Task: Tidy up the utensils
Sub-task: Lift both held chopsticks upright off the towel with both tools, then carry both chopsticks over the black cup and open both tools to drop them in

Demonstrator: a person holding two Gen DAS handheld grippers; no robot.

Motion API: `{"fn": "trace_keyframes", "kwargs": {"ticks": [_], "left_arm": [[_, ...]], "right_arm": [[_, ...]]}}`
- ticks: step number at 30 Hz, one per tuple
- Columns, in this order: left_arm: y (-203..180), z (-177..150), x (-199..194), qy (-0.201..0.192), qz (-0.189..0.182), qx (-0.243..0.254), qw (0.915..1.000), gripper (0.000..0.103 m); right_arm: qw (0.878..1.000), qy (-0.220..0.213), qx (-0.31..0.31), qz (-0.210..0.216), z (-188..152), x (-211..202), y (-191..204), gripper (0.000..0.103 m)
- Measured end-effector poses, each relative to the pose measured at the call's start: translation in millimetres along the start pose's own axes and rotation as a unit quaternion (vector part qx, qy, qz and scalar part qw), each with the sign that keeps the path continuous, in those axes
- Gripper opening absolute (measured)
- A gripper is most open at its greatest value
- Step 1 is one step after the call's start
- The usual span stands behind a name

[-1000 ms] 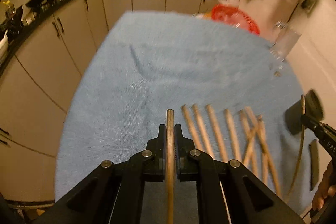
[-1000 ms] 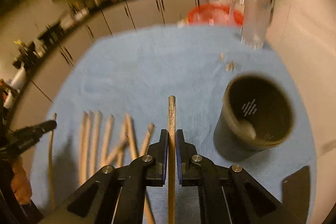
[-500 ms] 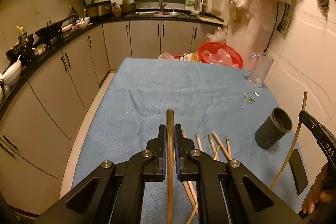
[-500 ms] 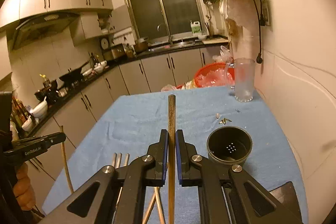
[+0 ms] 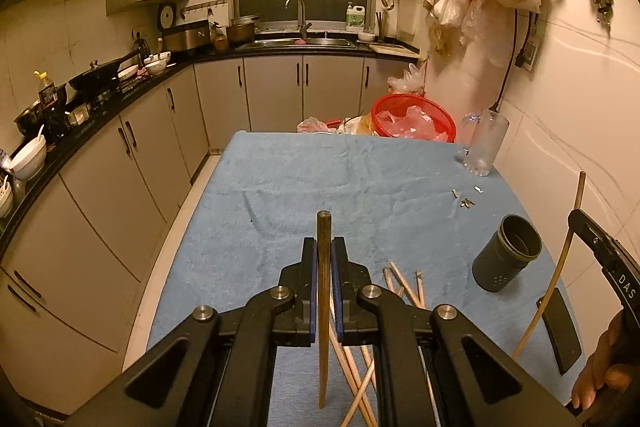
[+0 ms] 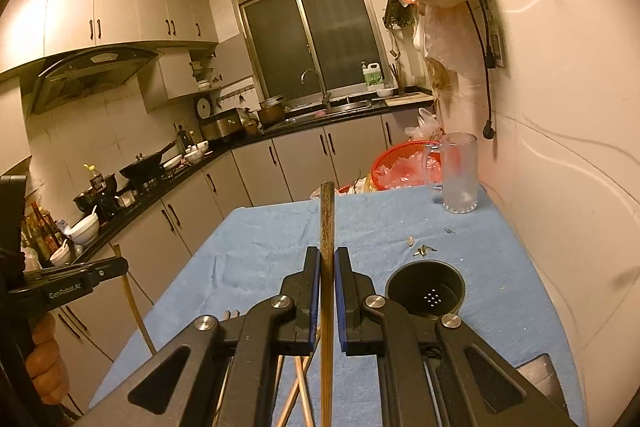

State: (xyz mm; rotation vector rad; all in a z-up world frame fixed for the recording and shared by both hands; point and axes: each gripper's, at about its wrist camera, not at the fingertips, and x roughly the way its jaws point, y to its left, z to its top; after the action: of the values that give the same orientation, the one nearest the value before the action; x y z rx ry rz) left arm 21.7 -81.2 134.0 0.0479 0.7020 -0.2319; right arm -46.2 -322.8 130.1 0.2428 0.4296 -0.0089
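Each chopstick is clamped between closed jaws: one (image 5: 323, 291) in the left hand-held gripper (image 5: 323, 247), one (image 6: 327, 267) in the right hand-held gripper (image 6: 327, 259). Both now sit higher above the bench (image 5: 340, 179) than a second ago. The loose chopsticks (image 5: 404, 287) and the holder (image 5: 507, 253) look farther below.

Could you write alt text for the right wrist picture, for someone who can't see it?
Seen from the right gripper, its jaws are shut on a chopstick that points up over a blue cloth-covered table. A dark holder cup stands just right of the jaws, loose chopsticks lie below, and a glass mug sits at the table's far end.
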Motion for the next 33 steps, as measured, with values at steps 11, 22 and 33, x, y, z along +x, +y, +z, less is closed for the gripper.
{"fn": "trace_keyframes", "kwargs": {"ticks": [11, 22, 33], "left_arm": [[-11, 15, -15, -0.018, -0.004, 0.007, 0.9998, 0.007], [-42, 41, -30, -0.034, -0.032, 0.028, 0.9985, 0.007], [-103, 82, -61, -0.068, -0.088, 0.063, 0.9918, 0.007]], "right_arm": [[1.0, -0.012, 0.01, 0.002, 8, -8, -10, 0.007], [0.999, -0.031, 0.029, -0.002, 27, -16, -31, 0.007], [0.996, -0.068, 0.063, -0.016, 69, -17, -65, 0.007]]}}
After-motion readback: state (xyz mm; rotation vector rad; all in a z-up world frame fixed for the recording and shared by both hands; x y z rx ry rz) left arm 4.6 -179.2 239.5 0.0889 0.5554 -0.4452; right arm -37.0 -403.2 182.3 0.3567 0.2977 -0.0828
